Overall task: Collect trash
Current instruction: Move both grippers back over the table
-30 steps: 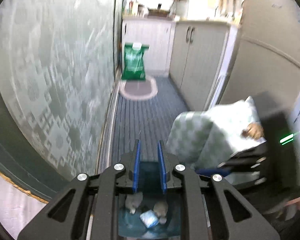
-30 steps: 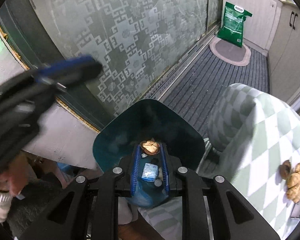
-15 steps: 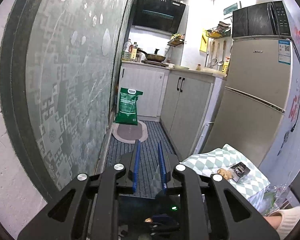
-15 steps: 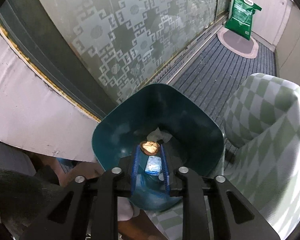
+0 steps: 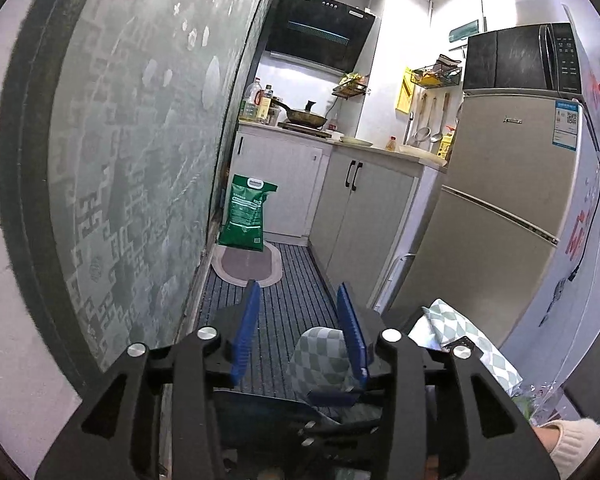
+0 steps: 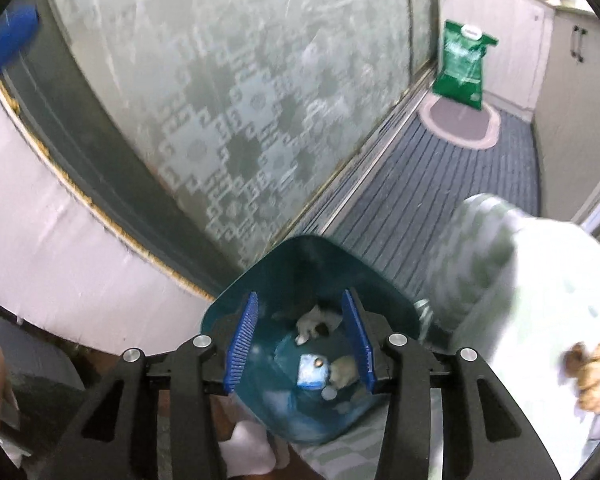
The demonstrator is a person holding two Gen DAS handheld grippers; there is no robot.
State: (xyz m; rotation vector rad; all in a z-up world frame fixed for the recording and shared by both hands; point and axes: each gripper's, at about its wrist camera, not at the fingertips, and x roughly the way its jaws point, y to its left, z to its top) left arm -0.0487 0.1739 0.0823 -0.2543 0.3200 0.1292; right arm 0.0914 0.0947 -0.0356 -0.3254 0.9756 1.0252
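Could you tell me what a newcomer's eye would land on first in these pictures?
Probably the teal bin right under the right tool, its jaws opening with nothing between them, scraps lying inside. Next, the green bag standing at the far end of the kitchen floor, beside the patterned glass door.

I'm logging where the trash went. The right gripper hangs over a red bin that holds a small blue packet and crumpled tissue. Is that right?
One detail is off: the bin is teal, not red, as the right wrist view shows. The right gripper, jaws opening with nothing gripped, does hang over it, and the small blue packet and crumpled tissue lie inside.
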